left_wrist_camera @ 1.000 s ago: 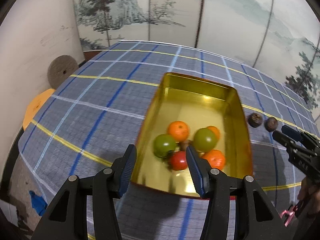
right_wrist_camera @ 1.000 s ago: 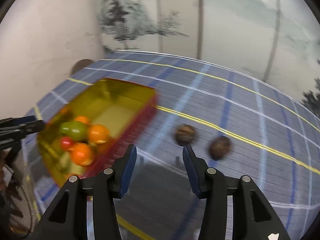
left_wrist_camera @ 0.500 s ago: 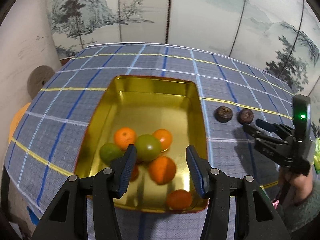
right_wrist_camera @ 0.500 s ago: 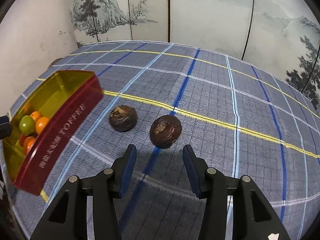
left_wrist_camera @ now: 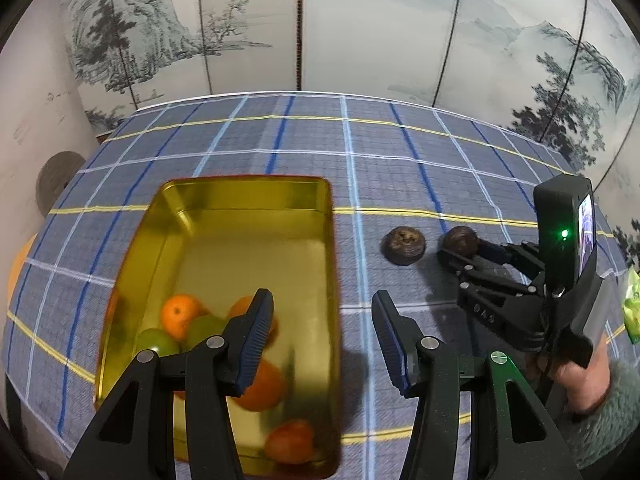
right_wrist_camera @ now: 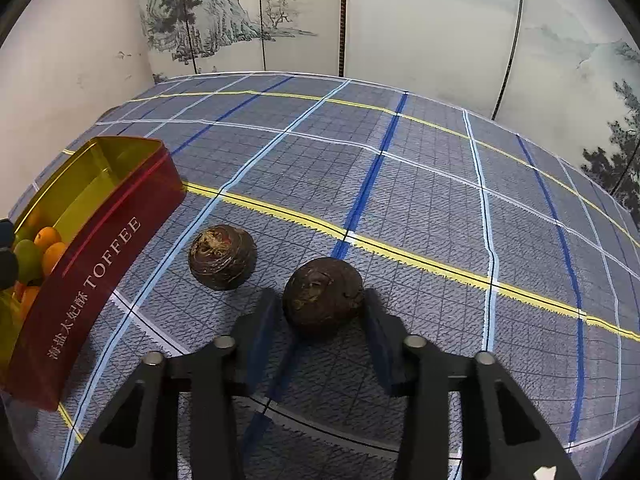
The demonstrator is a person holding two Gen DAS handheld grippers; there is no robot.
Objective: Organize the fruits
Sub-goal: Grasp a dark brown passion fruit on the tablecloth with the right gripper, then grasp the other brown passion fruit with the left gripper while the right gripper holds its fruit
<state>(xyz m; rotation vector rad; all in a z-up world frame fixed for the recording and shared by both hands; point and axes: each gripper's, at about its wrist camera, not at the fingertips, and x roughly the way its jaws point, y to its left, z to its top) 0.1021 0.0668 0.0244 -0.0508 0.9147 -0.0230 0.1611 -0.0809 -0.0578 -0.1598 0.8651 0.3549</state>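
A gold tin [left_wrist_camera: 248,180] with a red outer wall [right_wrist_camera: 100,248] marked TOFFEE holds several oranges [left_wrist_camera: 178,314] and green fruits [left_wrist_camera: 160,340]. Two dark brown round fruits lie on the checked cloth to its right. My right gripper [right_wrist_camera: 320,312] has the right-hand brown fruit [right_wrist_camera: 323,296] between its fingers; its jaws are closing and both pads touch the fruit's sides. The left wrist view shows that gripper [left_wrist_camera: 460,250] at the same fruit [left_wrist_camera: 460,240]. The other brown fruit [right_wrist_camera: 222,256] lies free. My left gripper [left_wrist_camera: 322,300] hangs open above the tin's right rim, holding nothing.
A painted folding screen [left_wrist_camera: 360,32] stands behind the table, and a pale wall is at the left. A grey disc [left_wrist_camera: 52,184] and an orange round thing [left_wrist_camera: 20,264] sit beyond the left table edge. A green packet [left_wrist_camera: 632,312] lies at the far right.
My left gripper has shifted right, from over the tin's fruits to its right rim. My right gripper has come forward and down to the right brown fruit and closed onto it.
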